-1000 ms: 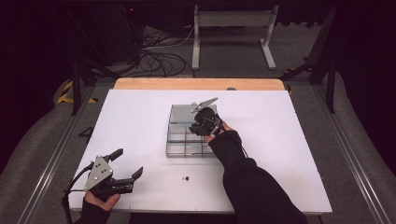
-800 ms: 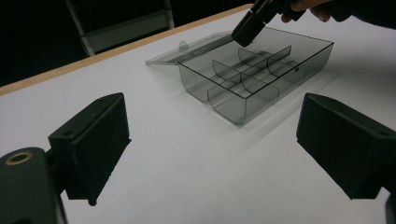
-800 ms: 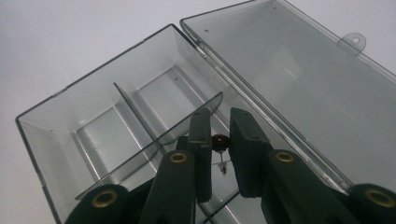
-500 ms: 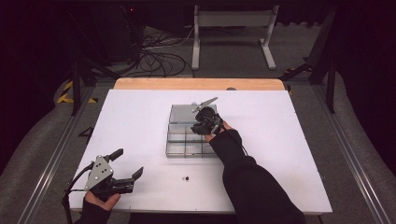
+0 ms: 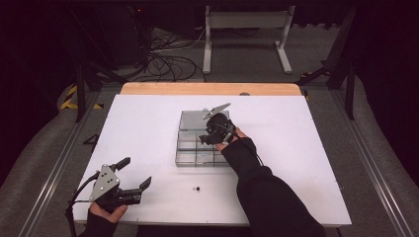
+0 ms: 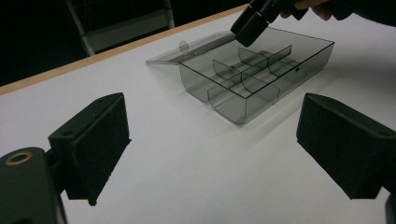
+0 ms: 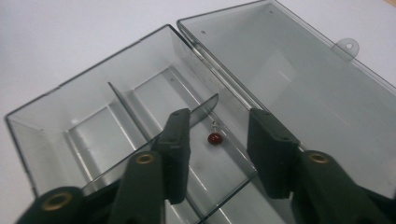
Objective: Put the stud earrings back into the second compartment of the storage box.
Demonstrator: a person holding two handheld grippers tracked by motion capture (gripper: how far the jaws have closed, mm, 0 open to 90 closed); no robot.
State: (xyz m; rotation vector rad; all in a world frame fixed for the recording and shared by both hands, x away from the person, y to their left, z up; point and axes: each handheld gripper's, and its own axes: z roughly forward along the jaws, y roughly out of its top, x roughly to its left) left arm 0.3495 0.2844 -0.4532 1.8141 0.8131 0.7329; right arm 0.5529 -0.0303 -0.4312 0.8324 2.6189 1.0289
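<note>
A clear grey compartment box (image 5: 184, 148) lies mid-table, its lid (image 5: 191, 118) folded flat behind it. My right gripper (image 5: 204, 140) hangs over the box's back compartments, and its jaws have just been opening. In the right gripper view they (image 7: 219, 115) stand apart above a small red bead (image 7: 215, 138) on the compartment floor, touching nothing. The box (image 7: 70, 112) and lid (image 7: 299, 70) lie beneath them. My left gripper (image 5: 135, 172) rests near the table's front left corner, open and with nothing between its jaws (image 6: 215, 140). Its view shows the box (image 6: 261, 70) and the right gripper (image 6: 252, 25) farther off.
A tiny dark bead (image 5: 196, 188) lies loose on the white table (image 5: 306, 163) in front of the box. A wooden strip (image 5: 207, 89) edges the table's far side. Cables and a metal stand sit on the floor beyond.
Both hands keep their places. In the high view the right gripper over the box looks much the same as before.
</note>
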